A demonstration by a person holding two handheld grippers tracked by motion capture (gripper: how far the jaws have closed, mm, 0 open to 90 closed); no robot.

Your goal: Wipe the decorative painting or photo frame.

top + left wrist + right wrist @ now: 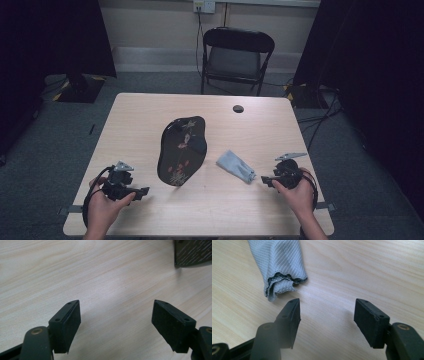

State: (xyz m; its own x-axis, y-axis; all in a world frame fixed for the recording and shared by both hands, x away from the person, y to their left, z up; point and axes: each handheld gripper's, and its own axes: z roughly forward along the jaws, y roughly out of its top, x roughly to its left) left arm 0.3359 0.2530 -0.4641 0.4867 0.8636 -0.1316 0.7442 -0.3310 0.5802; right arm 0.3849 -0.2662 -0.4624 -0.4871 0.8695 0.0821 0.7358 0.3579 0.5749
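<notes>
Cloth (236, 166), grey, lies right of centre in the high view on the table (150, 110), long axis running from upper left to lower right, its lower-right end pointing at the right gripper (267, 180). That gripper sits near this end, not touching; left gripper (145, 191) is well apart, lower left of the frame, so the right hand (297, 192) is the nearer one for a pickup. In the right gripper view the cloth (278, 263) is upper left, just beyond the left jaw, bunched open end facing the camera; a reach would go forward and slightly left.

Right gripper (327, 315): jaws wide apart, nothing between them, bare wood below. Left gripper (116, 315): jaws spread too, empty, over bare table.

Dark board (181, 150), flat, rounded and irregular in outline, black with a small red and pale floral pattern, lies centre frame between the grippers, long axis near vertical in frame. Its corner (193, 252) shows upper right in the left gripper view.

Cloth is a fine diagonal-rib weave, soft, folded in layers with stitched hem edges. Table is pale wood-grain laminate, smooth. Jaw pads (372, 325) are matt black rubbery blocks.
</notes>
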